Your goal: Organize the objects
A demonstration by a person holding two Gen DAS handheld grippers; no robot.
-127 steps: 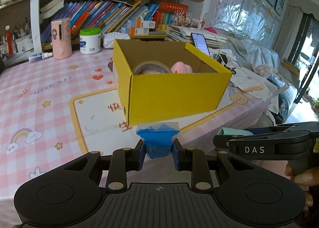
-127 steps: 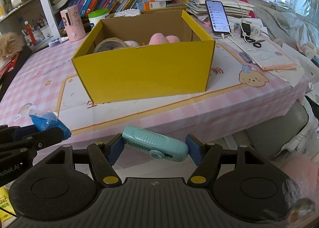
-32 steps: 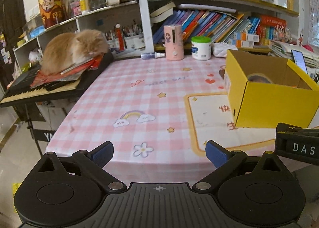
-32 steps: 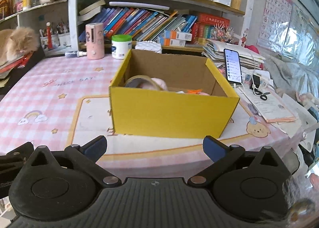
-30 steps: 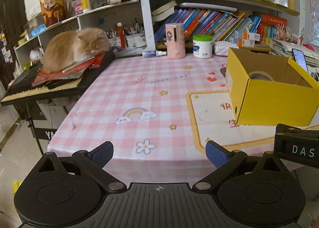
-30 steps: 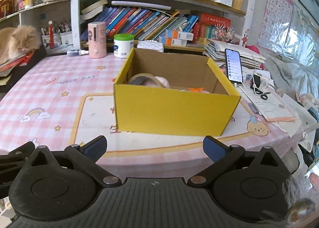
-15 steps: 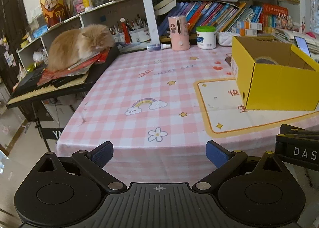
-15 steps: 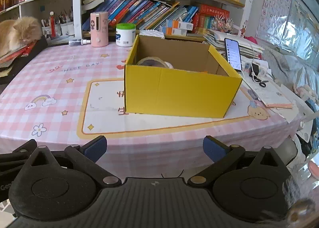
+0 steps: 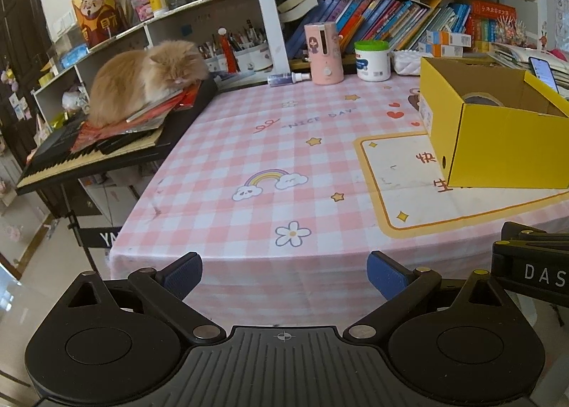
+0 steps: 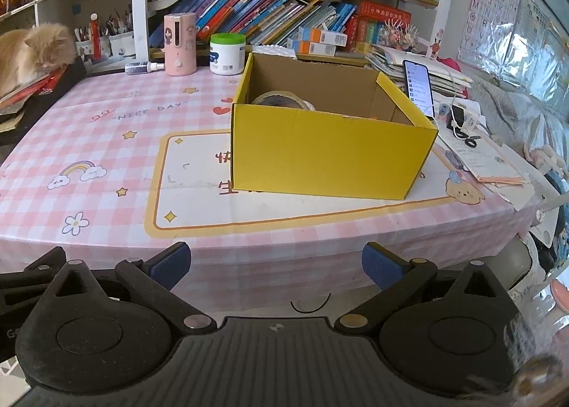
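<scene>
- While both tools hang off the near edge of the desk (image 10: 106, 129), neither carries anything: the left tool (image 9: 284, 273) has its blue pads (image 9: 183, 270) spread wide, and the right tool (image 10: 275, 264) likewise stands with its pads (image 10: 378, 266) far apart.
- The yellow box (image 10: 330, 154) sits open-topped on the cream mat (image 10: 192, 190) with the orange border, toward the right half of the desk; in the left wrist view the box (image 9: 498, 144) appears at the right margin.
- Inside the box, a roll of tape (image 10: 279, 99) leans against the back-left corner; whatever else lies in there is hidden by the front wall.
- Behind the box, along the far edge of the desk, stand a pink dispenser (image 10: 179, 44) and a white jar with a green lid (image 10: 227, 53), close together, with a small spray bottle (image 10: 144, 67) lying just left of them.
- A phone (image 10: 419, 87) is propped upright just right of the box, its screen lit, near a stack of papers (image 10: 490, 161).
- A ginger cat (image 9: 142, 78) lies on red papers piled on a keyboard (image 9: 71, 154) beside the desk's left side.
- Part of the right tool's black body (image 9: 533, 272) shows at the lower right of the left wrist view.
- Bookshelves (image 10: 270, 16) packed with books line the wall behind.
</scene>
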